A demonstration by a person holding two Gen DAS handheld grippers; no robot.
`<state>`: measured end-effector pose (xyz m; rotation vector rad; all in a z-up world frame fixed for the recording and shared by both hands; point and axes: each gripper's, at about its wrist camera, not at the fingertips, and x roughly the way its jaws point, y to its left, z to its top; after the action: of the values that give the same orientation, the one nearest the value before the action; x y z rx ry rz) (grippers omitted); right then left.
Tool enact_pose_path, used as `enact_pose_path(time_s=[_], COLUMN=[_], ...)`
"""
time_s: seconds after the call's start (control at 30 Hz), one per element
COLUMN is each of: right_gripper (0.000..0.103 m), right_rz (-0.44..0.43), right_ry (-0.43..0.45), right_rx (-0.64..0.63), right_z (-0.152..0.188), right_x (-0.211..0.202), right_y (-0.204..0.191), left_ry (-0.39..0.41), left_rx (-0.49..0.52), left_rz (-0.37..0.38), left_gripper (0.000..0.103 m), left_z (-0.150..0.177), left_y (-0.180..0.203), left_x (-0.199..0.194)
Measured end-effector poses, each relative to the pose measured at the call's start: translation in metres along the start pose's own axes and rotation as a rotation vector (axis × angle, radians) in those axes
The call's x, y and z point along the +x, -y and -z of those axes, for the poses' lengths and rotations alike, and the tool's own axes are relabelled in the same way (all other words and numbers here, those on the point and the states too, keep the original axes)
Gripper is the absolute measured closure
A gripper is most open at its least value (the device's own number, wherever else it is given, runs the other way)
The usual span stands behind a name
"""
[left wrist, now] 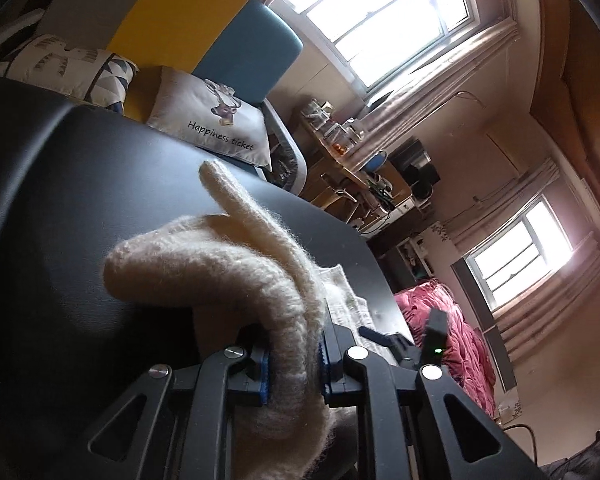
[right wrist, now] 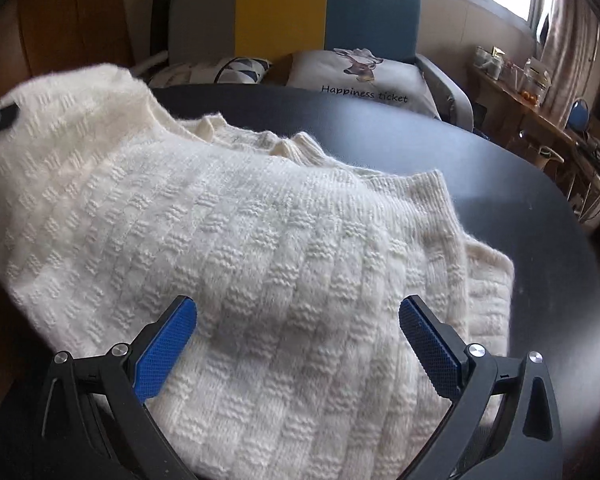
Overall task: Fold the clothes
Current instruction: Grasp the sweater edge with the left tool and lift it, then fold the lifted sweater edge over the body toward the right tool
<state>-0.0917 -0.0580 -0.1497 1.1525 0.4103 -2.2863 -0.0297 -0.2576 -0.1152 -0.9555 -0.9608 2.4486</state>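
One cream textured-knit sweater (right wrist: pixel 228 248) spread on the round black table (right wrist: pixel 520 184), collar pointing away from you toward two printed cushions (right wrist: pixel 364 76), your left gripper (left wrist: pixel 294 364) clenched on its fuzzy edge, your right gripper (right wrist: pixel 298 344) spread wide above it.

Cream sweater (right wrist: pixel 236 240): woven-block knit texture. Table (right wrist: pixel 520 200): black. Gripper pads (right wrist: pixel 168 344): blue, finely dotted. Chair back (right wrist: pixel 300 12): grey, yellow and teal panels. Cushion (right wrist: pixel 360 80): white, deer print.
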Motion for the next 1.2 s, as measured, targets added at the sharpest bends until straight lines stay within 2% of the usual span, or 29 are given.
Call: enact_pose_path(time_s=[0.13,0.37,0.83,1.2], right_gripper=[0.000,0.000,0.000,0.000], right_rz=[-0.003,-0.005,-0.025,-0.047], right_ry=[-0.037,-0.034,0.020,0.059], right_rx=[0.015,0.013,0.024,0.028], right_z=[0.005,0.009,0.018,0.024], right_x=[0.013,0.017,0.016,0.007], right_y=[0.000,-0.001,0.002,0.007], left_ry=[-0.001,-0.008,-0.059,-0.227], left_rx=[0.016,0.061,0.066,0.219], left_rz=[0.012,0.038,0.129,0.026], left_gripper=[0.087,0.087,0.087,0.087], left_z=[-0.002,-0.004,-0.001,0.006], left_y=[0.016,0.045,0.111,0.162], left_x=[0.006,0.016,0.069,0.152])
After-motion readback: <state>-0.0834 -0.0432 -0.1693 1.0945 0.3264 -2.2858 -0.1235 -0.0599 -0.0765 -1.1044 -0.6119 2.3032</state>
